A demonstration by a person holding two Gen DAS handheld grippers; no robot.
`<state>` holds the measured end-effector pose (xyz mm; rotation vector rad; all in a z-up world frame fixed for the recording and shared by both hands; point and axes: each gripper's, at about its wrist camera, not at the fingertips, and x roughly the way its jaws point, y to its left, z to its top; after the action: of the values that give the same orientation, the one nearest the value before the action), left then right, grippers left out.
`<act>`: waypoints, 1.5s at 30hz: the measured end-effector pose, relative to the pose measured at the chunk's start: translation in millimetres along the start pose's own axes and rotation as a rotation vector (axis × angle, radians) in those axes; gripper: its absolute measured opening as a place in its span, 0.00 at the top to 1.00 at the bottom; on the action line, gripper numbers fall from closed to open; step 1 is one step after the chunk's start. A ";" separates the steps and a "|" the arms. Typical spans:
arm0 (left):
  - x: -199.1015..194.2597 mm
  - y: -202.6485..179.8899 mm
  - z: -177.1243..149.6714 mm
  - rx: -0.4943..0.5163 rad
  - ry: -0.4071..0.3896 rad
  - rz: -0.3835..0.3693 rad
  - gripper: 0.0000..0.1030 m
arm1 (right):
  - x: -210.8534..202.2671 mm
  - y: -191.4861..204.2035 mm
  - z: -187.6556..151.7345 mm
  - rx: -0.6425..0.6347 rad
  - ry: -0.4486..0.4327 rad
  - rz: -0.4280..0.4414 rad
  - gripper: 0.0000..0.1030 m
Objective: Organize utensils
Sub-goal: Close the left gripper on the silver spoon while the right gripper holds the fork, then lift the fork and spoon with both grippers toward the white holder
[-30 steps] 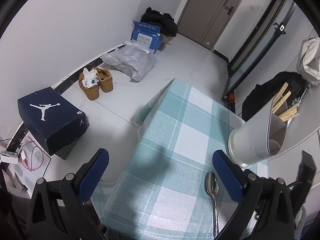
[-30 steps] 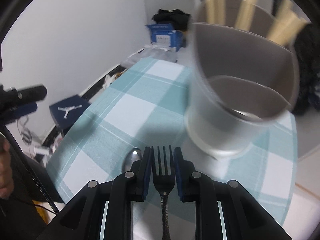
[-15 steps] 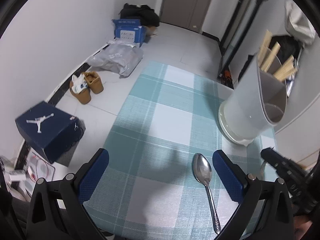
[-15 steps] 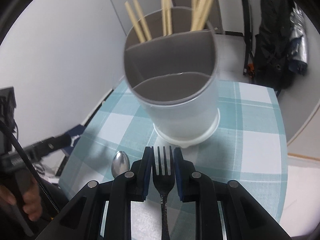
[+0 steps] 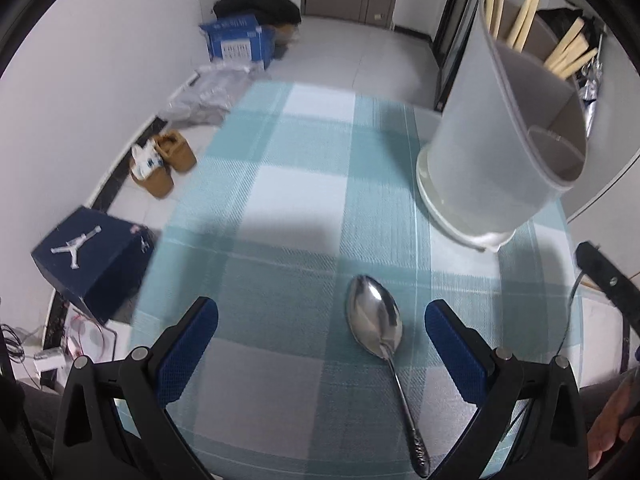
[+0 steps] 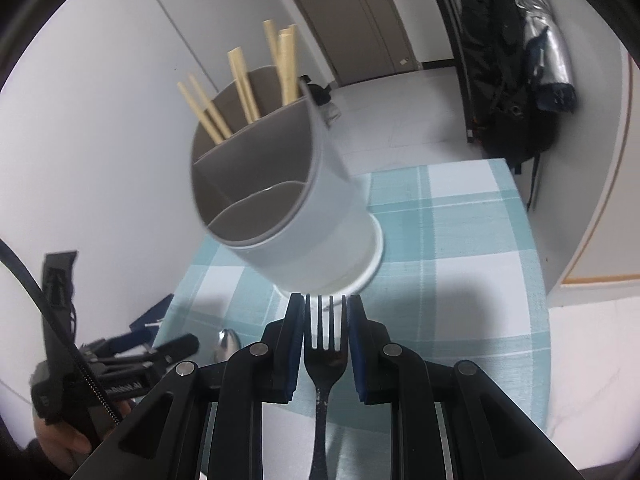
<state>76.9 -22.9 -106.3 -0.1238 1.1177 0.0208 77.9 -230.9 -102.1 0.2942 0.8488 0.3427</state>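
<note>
a bench (image 5: pixel 296 200) under a teal and white checked cloth stands in a white-walled room. the right gripper (image 6: pixel 325 312) is clamped on a dark fork (image 6: pixel 325 356), tines pointing forward, just short of a white utensil holder (image 6: pixel 304 236) whose back compartment carries wooden chopsticks (image 6: pixel 244 88). the left gripper (image 5: pixel 320 320) is spread wide over the cloth, holding nothing, with a steel spoon (image 5: pixel 378 328) lying flat between its fingers, nearer the right one. a navy shoebox (image 5: pixel 90 256) sits on the floor (image 5: pixel 352 56)

The shiny polished metal spoon (image 5: pixel 376 322) lies on the woven teal-and-white checked tablecloth (image 5: pixel 288 200). The matt grey-white plastic utensil holder (image 6: pixel 288 216) holds pale bare-wood chopsticks (image 6: pixel 244 88). The dull dark metal fork (image 6: pixel 325 354) looks speckled.
</note>
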 end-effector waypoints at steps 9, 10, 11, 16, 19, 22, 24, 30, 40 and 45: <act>21.4 -11.3 -4.4 0.016 0.086 0.015 0.01 | -14.0 -17.1 1.5 0.033 -0.046 0.008 0.81; 25.0 -11.2 -4.6 0.013 0.097 0.023 0.01 | -14.6 -18.1 1.7 0.032 -0.046 0.012 0.81; 28.9 -10.4 -4.7 0.006 0.109 0.029 0.02 | -15.7 -17.7 1.5 0.031 -0.047 0.014 0.81; 31.3 -15.2 -2.8 0.003 0.106 0.042 0.07 | -20.2 -20.7 1.1 0.034 -0.053 0.023 0.81; 30.8 -24.7 -4.1 0.049 0.095 0.073 0.15 | -23.2 -25.1 1.4 0.042 -0.057 0.025 0.81; 26.5 -31.5 -4.5 0.064 0.091 0.061 0.30 | -24.0 -31.0 1.4 0.059 -0.054 0.025 0.81; 24.7 -36.4 -5.4 0.082 0.083 0.050 0.41 | -24.1 -34.5 1.4 0.072 -0.052 0.026 0.81; 19.5 -47.8 -8.6 0.099 0.063 0.017 0.69 | -23.5 -36.7 0.1 0.084 -0.047 0.024 0.81; 17.5 -40.1 -5.1 0.053 0.049 -0.036 0.69 | -24.4 -31.9 -0.3 0.060 -0.054 0.018 0.81; 8.9 -30.0 -1.3 0.017 -0.006 -0.058 0.69 | -26.3 -30.5 -0.8 0.056 -0.062 0.016 0.81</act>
<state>82.0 -53.2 -112.2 -0.1412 1.1077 -0.0404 66.5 -269.2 -96.5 0.3623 0.7960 0.3238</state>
